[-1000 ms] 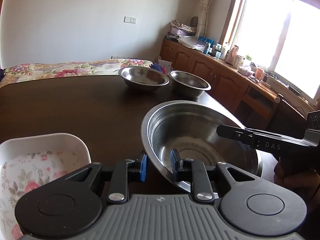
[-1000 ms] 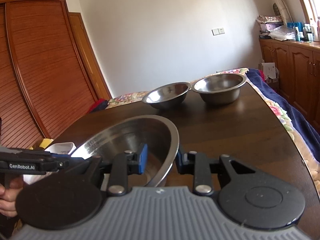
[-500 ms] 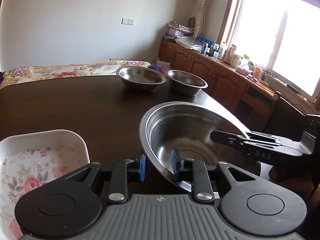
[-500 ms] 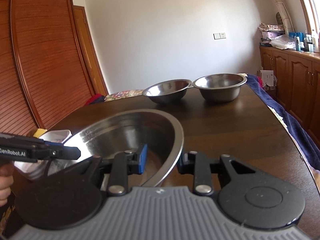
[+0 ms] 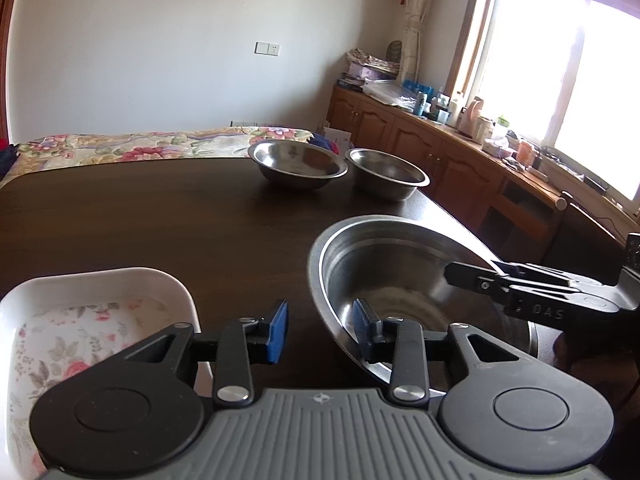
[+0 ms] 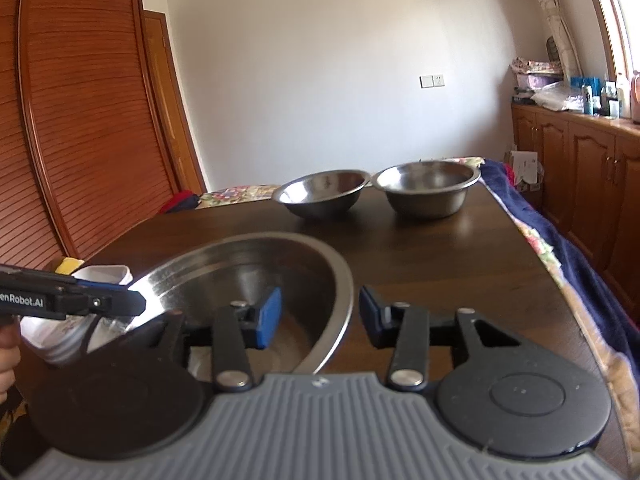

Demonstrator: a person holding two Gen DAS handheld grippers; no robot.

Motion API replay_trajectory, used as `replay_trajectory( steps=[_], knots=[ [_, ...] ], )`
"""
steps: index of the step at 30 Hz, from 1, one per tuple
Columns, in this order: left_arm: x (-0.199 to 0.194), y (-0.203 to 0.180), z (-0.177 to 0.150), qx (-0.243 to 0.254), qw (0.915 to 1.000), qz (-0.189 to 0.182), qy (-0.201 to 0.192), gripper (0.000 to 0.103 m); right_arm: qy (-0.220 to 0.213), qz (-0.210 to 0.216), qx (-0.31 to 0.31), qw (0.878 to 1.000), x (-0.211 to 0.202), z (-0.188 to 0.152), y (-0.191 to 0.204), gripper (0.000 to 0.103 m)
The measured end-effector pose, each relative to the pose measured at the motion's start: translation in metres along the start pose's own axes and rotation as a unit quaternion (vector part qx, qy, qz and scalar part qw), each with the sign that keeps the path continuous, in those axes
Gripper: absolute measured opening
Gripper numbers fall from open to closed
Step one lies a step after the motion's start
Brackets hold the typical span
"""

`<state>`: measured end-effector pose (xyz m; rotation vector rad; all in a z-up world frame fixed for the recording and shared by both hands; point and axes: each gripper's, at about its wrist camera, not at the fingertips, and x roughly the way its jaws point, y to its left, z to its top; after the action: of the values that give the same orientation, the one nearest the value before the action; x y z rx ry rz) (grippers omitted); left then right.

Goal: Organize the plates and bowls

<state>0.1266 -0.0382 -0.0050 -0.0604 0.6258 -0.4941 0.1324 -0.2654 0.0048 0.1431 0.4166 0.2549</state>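
1. Broadly, a dark wooden table (image 5: 152,216) fills the middle of both views, with a floral cloth at its far edge and wooden cabinets along the right wall under a bright window.
2. Nearest the cameras sits a large steel basin (image 5: 404,276), by far the biggest vessel; in the right wrist view its rim (image 6: 256,272) looks tilted, the left side higher, though whether it is lifted off the table cannot be told.
3. At the near left lies a white rectangular dish with a rose pattern (image 5: 80,320), just beside the basin and partly behind the left claw's body.
4. Far across the table stand two smaller steel bowls side by side: the shallower left bowl (image 5: 298,164) and the deeper right bowl (image 5: 386,178), almost touching at the rims and well apart from the basin.
5. The left gripper (image 5: 318,326) has its jaws spread wide, straddling the basin's near-left rim: the right pad is inside the basin, the left pad outside over bare table, and neither pad visibly presses the metal.
6. The right gripper (image 6: 318,316) is likewise spread wide across the basin's right rim, the blue left pad inside the basin and the right pad outside; a gap shows on the outer side, so it has hold of nothing.
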Motion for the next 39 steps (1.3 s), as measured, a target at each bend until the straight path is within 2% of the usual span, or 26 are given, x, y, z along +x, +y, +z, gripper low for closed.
replay_trajectory(
  steps=[3, 11, 20, 28, 33, 39],
  knots=[
    [-0.001, 0.002, 0.002, -0.002, 1.0000, 0.002, -0.002, 0.038, -0.004, -0.007, -0.004, 1.000, -0.003, 0.005, -0.003, 0.054],
    [-0.003, 0.005, 0.016, 0.005, 0.9998, 0.014, -0.012, 0.041, -0.013, -0.027, -0.027, 0.999, -0.008, 0.025, -0.016, 0.054],
    [0.002, 0.015, 0.054, 0.016, 0.9988, 0.037, -0.028, 0.041, -0.022, -0.037, -0.071, 0.997, 0.003, 0.067, -0.036, 0.054],
    [0.023, 0.014, 0.086, 0.046, 0.9977, 0.044, -0.021, 0.041, -0.006, -0.013, -0.107, 0.994, 0.032, 0.099, -0.042, 0.054],
    [0.049, 0.015, 0.099, 0.034, 0.9989, 0.030, -0.005, 0.041, 0.023, 0.022, -0.111, 0.993, 0.057, 0.108, -0.041, 0.054],
    [0.083, 0.016, 0.112, 0.033, 0.9989, 0.031, 0.015, 0.041, 0.041, 0.030, -0.144, 0.988, 0.079, 0.115, -0.035, 0.054]
  ],
)
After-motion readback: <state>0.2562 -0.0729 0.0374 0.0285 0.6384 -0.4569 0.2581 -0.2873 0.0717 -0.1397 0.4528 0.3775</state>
